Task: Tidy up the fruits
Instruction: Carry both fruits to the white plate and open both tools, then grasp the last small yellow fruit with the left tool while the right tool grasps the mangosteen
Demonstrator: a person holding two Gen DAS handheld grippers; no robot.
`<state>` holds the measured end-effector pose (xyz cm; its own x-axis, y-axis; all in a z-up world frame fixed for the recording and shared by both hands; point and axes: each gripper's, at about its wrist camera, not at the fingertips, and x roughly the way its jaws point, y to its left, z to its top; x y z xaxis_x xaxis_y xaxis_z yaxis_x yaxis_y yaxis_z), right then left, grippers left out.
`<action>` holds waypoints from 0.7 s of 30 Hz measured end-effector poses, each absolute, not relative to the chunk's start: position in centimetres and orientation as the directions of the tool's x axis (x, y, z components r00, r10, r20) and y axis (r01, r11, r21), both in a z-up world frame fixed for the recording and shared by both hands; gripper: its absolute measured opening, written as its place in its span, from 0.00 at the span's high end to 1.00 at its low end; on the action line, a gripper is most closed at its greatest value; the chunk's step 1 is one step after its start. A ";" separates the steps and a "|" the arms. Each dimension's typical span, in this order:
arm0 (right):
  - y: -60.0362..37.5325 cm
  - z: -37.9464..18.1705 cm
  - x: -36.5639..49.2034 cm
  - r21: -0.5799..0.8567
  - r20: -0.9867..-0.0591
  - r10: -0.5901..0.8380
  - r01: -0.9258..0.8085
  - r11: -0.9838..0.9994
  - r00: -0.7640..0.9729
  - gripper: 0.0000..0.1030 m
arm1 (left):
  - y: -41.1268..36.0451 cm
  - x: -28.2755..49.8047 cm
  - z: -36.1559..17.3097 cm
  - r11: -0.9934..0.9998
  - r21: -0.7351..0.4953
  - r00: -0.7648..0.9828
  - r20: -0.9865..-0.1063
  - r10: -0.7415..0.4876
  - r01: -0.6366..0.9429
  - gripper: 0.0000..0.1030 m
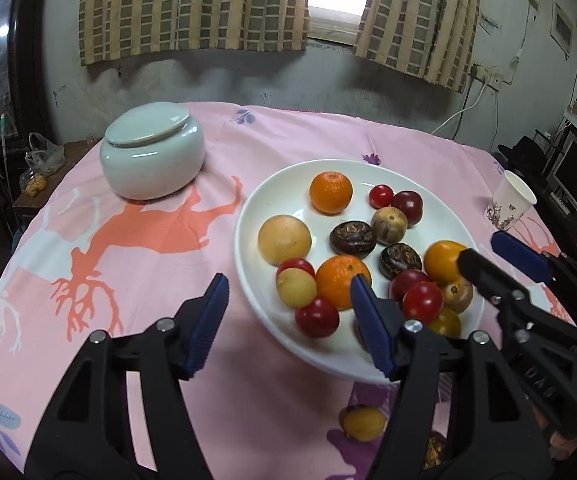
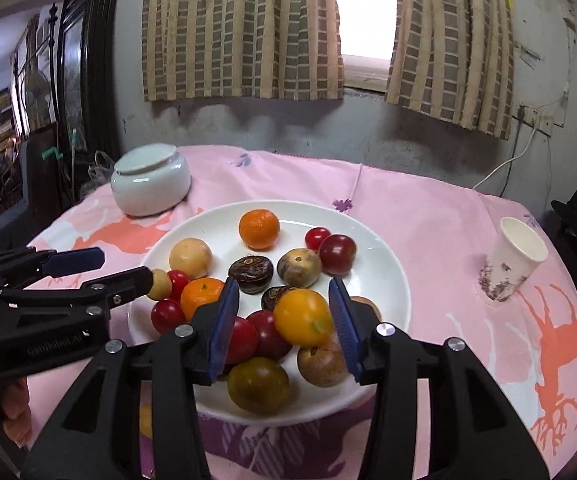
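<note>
A white plate (image 1: 288, 184) (image 2: 368, 240) on the pink cloth holds several fruits: oranges, red tomatoes, pale round fruits and dark brown ones. My left gripper (image 1: 288, 282) (image 2: 116, 268) stands open over the plate's near left rim, with nothing pressed between its blue pads. My right gripper (image 2: 283, 286) (image 1: 482, 248) is open over the near right of the plate. A yellow-orange tomato (image 2: 302, 316) (image 1: 442, 260) lies between its fingers, with a gap on the left side. A small yellow fruit (image 1: 364, 424) lies on the cloth in front of the plate, beside a brown one (image 1: 434, 450).
A pale lidded ceramic jar (image 1: 152, 152) (image 2: 150, 180) stands at the far left of the table. At the right edge, a paper cup (image 1: 510, 200) (image 2: 512, 264) stands upright. Curtains and a wall lie behind the table.
</note>
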<state>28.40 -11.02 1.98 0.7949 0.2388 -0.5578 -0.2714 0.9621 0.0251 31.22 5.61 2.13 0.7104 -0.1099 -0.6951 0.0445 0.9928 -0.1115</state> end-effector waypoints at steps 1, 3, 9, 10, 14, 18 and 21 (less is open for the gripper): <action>-11.5 2.1 27.9 0.044 -0.561 0.248 -0.271 0.961 0.790 0.54 | 5.8 30.8 2.3 0.993 -0.113 0.712 -0.694 -0.109 0.041 0.37; -12.2 2.2 27.0 0.068 -0.568 0.259 -0.269 0.961 0.781 0.54 | 6.1 29.9 2.6 0.994 -0.107 0.713 -0.694 -0.098 0.032 0.34; -14.3 2.5 23.1 0.165 -0.577 0.315 -0.271 0.948 0.753 0.54 | 6.6 26.6 3.2 0.992 -0.120 0.714 -0.693 -0.101 0.024 0.31; -14.7 2.4 22.4 0.185 -0.581 0.327 -0.270 0.945 0.745 0.54 | 6.6 26.0 3.2 0.993 -0.119 0.711 -0.696 -0.102 0.026 0.30; -15.6 2.2 19.9 0.204 -0.588 0.328 -0.257 0.945 0.739 0.54 | 5.8 23.7 2.8 0.996 -0.086 0.706 -0.703 -0.089 0.039 0.29; -16.6 1.6 17.6 0.261 -0.588 0.355 -0.244 0.934 0.727 0.54 | 5.1 22.1 1.9 0.995 -0.083 0.691 -0.716 -0.098 0.054 0.29; -17.1 0.8 16.3 0.291 -0.589 0.366 -0.234 0.928 0.721 0.54 | 4.3 21.2 0.7 0.995 -0.083 0.671 -0.734 -0.100 0.058 0.29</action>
<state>16.26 -17.13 0.82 0.7206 0.3663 -0.5886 -0.2337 0.9277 0.2911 21.22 4.33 0.71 0.6713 -0.1003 -0.7344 0.0575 0.9949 -0.0833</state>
